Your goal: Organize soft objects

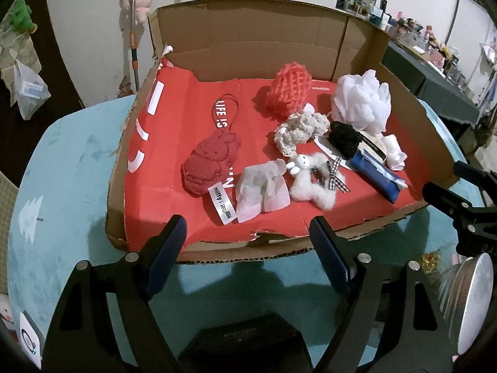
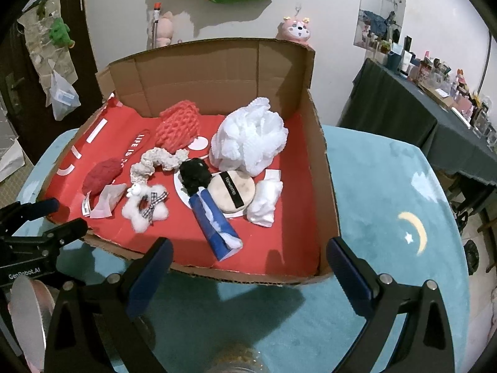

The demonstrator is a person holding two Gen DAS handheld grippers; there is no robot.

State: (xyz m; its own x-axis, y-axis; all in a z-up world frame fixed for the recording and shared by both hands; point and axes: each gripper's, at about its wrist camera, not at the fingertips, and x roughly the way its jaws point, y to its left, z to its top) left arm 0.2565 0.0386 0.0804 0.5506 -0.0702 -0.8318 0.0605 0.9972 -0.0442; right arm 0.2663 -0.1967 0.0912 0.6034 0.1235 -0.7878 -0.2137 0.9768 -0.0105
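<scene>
Both tongs, left (image 1: pixel 248 236) and right (image 2: pixel 250 258), gape empty at frame bottom; we risk snagging neighbours around the crowded black fuzzy scrunchie (image 2: pixel 194 172).

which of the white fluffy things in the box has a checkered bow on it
The small white plush toy near the box's front edge; a black-and-white checkered bow is on it. The big white mesh bath pouf has none.

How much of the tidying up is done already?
Nothing looks sorted yet. The soft things, like the white bath pouf, red knitted toy and fluffy white toy, lie jumbled in the cardboard box. Nothing is in hand: the left gripper and right gripper hang open and empty at the box's near edge. So all the sorting is left.
</scene>
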